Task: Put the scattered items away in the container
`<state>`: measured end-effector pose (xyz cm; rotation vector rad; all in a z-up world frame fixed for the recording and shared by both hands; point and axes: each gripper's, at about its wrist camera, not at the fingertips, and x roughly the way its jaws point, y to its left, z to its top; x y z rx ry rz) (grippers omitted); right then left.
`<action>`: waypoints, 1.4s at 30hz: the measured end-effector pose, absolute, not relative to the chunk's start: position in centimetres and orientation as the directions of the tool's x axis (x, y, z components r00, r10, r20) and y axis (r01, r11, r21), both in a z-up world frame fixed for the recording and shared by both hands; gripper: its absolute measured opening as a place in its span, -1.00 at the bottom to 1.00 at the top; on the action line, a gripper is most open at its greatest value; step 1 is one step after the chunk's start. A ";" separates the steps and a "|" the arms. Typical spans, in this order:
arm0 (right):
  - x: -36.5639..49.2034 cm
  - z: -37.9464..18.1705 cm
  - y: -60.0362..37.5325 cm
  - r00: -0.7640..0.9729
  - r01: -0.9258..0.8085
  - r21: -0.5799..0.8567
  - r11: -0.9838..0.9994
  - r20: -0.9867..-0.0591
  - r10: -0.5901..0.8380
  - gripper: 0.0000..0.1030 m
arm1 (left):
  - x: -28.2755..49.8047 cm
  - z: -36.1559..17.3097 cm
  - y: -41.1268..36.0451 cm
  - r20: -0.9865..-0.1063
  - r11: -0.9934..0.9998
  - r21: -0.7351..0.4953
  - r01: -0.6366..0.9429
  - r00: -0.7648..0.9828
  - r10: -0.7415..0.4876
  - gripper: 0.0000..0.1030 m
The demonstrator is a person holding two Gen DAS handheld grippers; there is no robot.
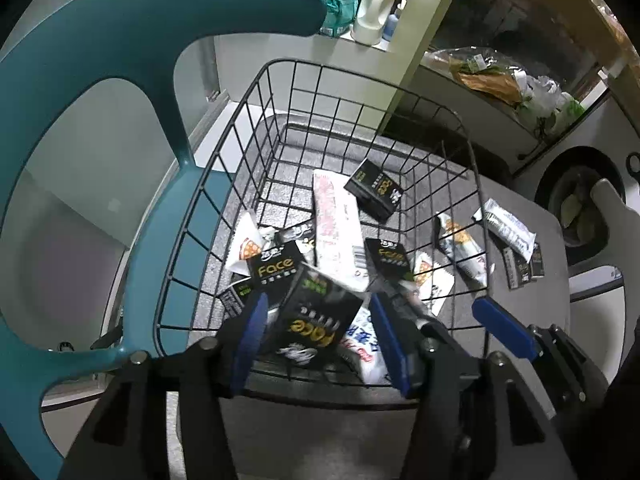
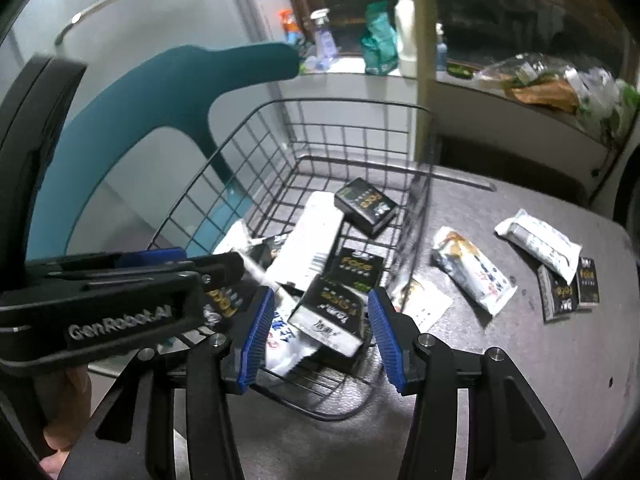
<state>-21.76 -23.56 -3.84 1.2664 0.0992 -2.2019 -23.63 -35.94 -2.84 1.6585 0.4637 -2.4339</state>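
A black wire basket [image 1: 360, 76] [image 2: 352, 101] stands on the grey table and holds several black "Face" boxes, a long white pack [image 1: 336, 224] and snack packets. My left gripper [image 1: 318, 340] hangs over the basket's near corner. A blurred, tilted black Face box [image 1: 316, 320] sits between its blue pads with a gap on each side. My right gripper [image 2: 320, 340] is over the same corner, jaws apart, above another blurred black box [image 2: 328, 316] that lies on the pile. On the table outside lie white packets [image 2: 472, 276] [image 2: 540, 240], a pizza packet [image 2: 424, 304] and black sachets [image 2: 568, 292].
A teal chair [image 1: 100, 40] curves round the basket's left side. Bottles [image 1: 376, 4] stand on the sill behind, and bags [image 1: 500, 76] lie on a ledge at the right. The table's rounded edge [image 2: 624, 248] is just past the loose sachets. A hand [image 2: 64, 420] holds the left gripper.
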 end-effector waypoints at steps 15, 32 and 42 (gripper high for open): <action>-25.1 -2.8 -5.7 -0.533 0.212 0.200 -0.957 -0.796 -0.285 0.10 | -28.0 -0.5 -21.3 -0.915 -0.979 -0.193 0.068 -0.372 0.155 0.17; -31.0 -13.7 0.1 -0.520 0.020 0.197 -0.980 -0.835 -0.179 0.10 | -33.5 -11.3 -14.3 -0.971 -0.982 -0.144 0.123 -0.210 0.116 0.17; -38.9 -12.8 -3.5 -0.578 -0.003 0.194 -0.981 -0.801 -0.157 0.10 | -38.5 -10.7 -14.8 -0.959 -0.981 -0.097 0.167 -0.281 0.047 0.18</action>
